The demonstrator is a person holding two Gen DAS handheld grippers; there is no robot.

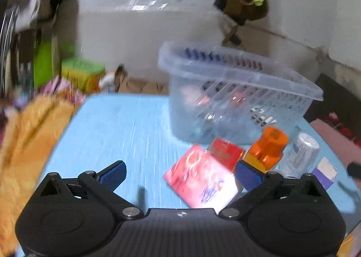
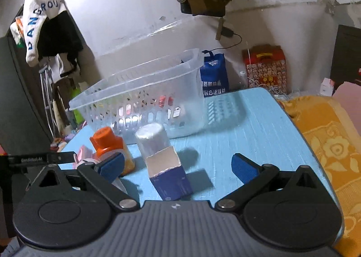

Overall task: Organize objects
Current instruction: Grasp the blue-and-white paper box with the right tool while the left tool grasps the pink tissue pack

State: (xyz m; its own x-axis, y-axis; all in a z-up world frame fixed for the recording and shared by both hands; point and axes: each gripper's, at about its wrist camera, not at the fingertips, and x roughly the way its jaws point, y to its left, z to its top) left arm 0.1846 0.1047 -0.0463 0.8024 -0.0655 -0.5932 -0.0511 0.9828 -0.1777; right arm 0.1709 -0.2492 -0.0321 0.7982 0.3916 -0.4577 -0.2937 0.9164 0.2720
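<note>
A clear slotted plastic basket (image 1: 239, 71) (image 2: 144, 85) stands on the blue table (image 1: 117, 130) (image 2: 248, 126) and holds a few small items. In front of it lie a pink-and-white packet (image 1: 200, 178), a red box (image 1: 225, 152), an orange-capped bottle (image 1: 268, 146) (image 2: 108, 141), a clear bottle (image 1: 302, 155) (image 2: 153, 139) and an open purple box (image 1: 325, 173) (image 2: 169, 173). My left gripper (image 1: 180, 175) is open, with the pink packet between its fingers. My right gripper (image 2: 178, 166) is open, with the purple box between its fingers.
An orange floral blanket (image 1: 24, 144) (image 2: 334, 144) borders the table. A green-yellow box (image 1: 81, 71) sits at the back left. A blue bag (image 2: 213, 76) and a red gift box (image 2: 266, 67) stand by the wall. Clothes (image 2: 45, 22) hang to the left.
</note>
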